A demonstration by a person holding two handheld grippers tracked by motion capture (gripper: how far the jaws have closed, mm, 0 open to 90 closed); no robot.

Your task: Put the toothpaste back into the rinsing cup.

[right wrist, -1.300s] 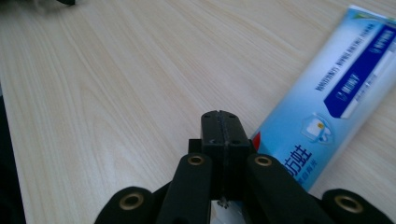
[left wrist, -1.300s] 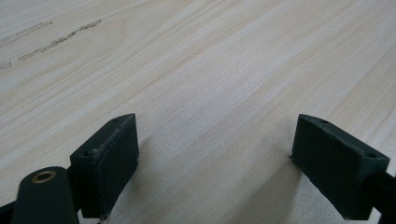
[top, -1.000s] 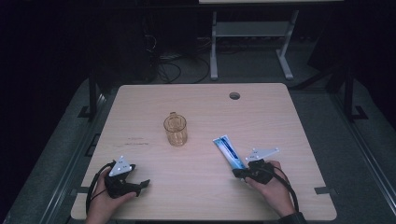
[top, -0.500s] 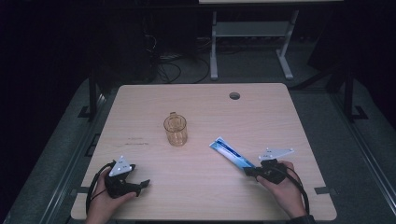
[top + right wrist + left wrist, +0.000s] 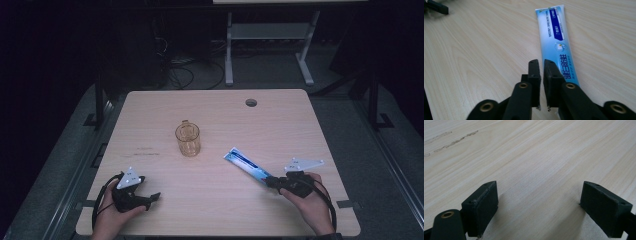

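A blue and white toothpaste tube (image 5: 246, 165) lies flat on the wooden table (image 5: 285, 125), right of centre, pointing diagonally. My right gripper (image 5: 270, 181) sits at its near end, held by a hand. In the right gripper view the jaws (image 5: 541, 63) are almost together with nothing between them, and the tube (image 5: 556, 37) runs out from beside and under the right-hand jaw. My left gripper (image 5: 152, 198) rests near the front left edge, and its jaws (image 5: 539, 195) stand wide apart over bare wood. A clear amber cup (image 5: 188, 139) stands upright mid-table.
A round cable hole (image 5: 251, 102) is at the table's far right. Faint marks (image 5: 145, 152) lie left of the cup. A white frame stand (image 5: 270, 45) and cables are on the dark floor behind the table. The left gripper's jaw (image 5: 435, 7) shows far off in the right gripper view.
The right gripper has shifted right and slightly toward the front edge. The tube's near end swung with it, so the tube lies flatter across the table. The left gripper stayed put.
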